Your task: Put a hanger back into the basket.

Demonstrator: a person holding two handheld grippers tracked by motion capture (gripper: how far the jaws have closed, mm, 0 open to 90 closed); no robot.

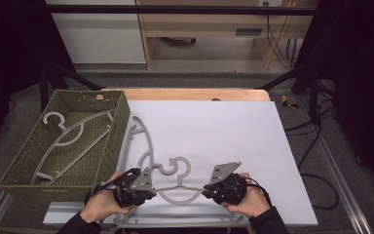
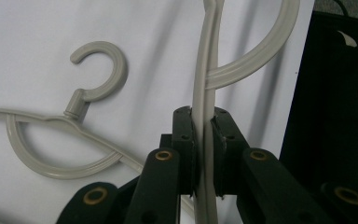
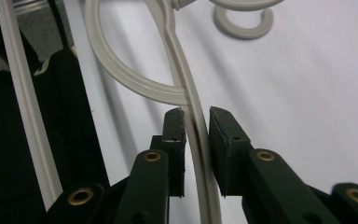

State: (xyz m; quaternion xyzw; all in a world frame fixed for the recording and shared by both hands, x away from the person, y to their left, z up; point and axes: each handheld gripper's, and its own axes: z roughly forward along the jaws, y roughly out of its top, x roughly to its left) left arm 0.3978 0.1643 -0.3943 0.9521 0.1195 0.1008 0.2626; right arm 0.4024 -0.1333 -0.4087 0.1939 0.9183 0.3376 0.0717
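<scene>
A grey plastic hanger (image 1: 180, 197) hangs between my two grippers over the white board (image 1: 253, 146) near its front edge. My left gripper (image 1: 152, 189) is shut on one arm of it; in the left gripper view the jaws (image 2: 204, 126) clamp the thin arm (image 2: 204, 70) tightly. My right gripper (image 1: 205, 190) is at the other arm. In the right gripper view its jaws (image 3: 197, 126) stand on either side of the arm (image 3: 191, 107), with a slim gap at the right pad. A second grey hanger (image 1: 143, 136) lies flat on the board, and its hook (image 2: 98, 70) is beside the held hanger.
A green woven basket (image 1: 121, 122) stands at the left of the table with grey hangers (image 1: 63, 131) inside. Another grey bar (image 1: 126, 219) lies along the board's front edge. A wooden tabletop edge (image 1: 190, 93) borders the board at the back.
</scene>
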